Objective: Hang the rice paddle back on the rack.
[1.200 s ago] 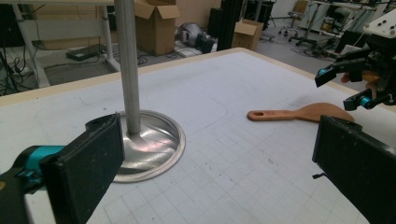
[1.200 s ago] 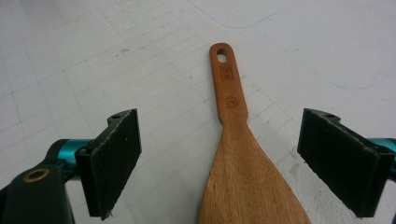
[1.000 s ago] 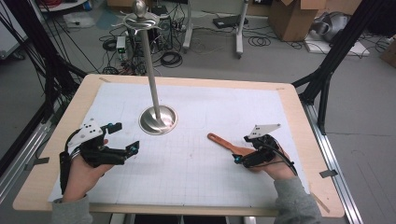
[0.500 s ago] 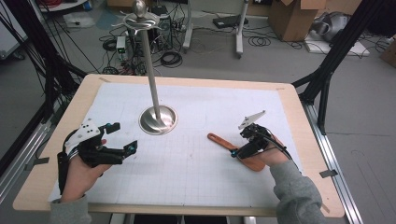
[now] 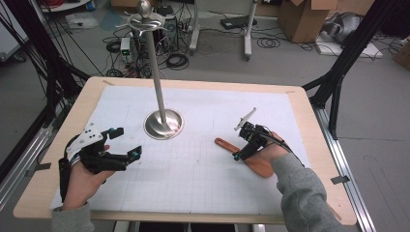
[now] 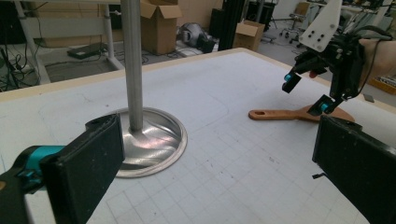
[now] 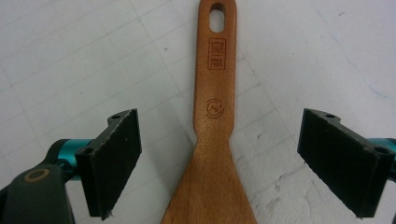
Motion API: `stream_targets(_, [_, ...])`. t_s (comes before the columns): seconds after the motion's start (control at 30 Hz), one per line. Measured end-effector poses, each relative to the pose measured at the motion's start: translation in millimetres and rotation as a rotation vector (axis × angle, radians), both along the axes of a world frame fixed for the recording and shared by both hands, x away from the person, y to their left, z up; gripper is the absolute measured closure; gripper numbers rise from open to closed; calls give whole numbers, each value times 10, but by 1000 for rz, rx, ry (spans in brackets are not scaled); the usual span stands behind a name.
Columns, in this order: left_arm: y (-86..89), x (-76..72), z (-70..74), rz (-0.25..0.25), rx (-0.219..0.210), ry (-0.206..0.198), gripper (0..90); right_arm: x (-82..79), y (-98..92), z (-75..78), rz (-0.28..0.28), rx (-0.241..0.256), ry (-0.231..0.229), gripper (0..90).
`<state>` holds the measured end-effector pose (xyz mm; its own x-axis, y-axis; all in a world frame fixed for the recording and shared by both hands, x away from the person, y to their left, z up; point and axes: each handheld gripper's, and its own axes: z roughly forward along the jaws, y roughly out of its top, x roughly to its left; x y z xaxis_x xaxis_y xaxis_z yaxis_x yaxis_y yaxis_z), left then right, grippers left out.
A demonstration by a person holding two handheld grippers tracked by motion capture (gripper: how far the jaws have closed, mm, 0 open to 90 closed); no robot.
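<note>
Straddling a wooden spatula stamped "SINCE 1953", right gripper gapes.

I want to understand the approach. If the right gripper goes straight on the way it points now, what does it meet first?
Most likely the wooden spatula. The right gripper points down at it, open, one jaw on each side where the handle widens into the blade, and nothing lies between them. How far above it the gripper hangs is unclear.

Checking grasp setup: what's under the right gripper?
The wooden spatula lies flat on the gridded mat, centred between the open jaws of the right gripper, handle pointing away. In the high view the gripper and hand cover part of its blade.
</note>
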<state>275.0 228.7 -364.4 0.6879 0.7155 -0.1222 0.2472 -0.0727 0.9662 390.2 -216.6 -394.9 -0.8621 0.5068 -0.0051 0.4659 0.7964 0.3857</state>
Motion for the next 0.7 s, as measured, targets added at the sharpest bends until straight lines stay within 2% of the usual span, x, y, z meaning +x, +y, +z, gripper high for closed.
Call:
stream_targets(0.2, [29,-10,0,4,-9,0,27,110,107,-38,20,-63,39,171])
stream_targets(0.37, [41,-21,-2,5,-10,-2,28,162,219,-53,45,-121,51,204])
stream_targets(0.47, [46,-29,-2,5,-9,0,28,179,292,-61,60,-128,63,244])
stream_targets(0.63, [68,-51,1,12,-13,-1,27,202,363,-74,73,-199,58,328])
stream_targets(0.7, [76,-56,0,15,-10,-1,28,209,377,-66,80,-201,60,379])
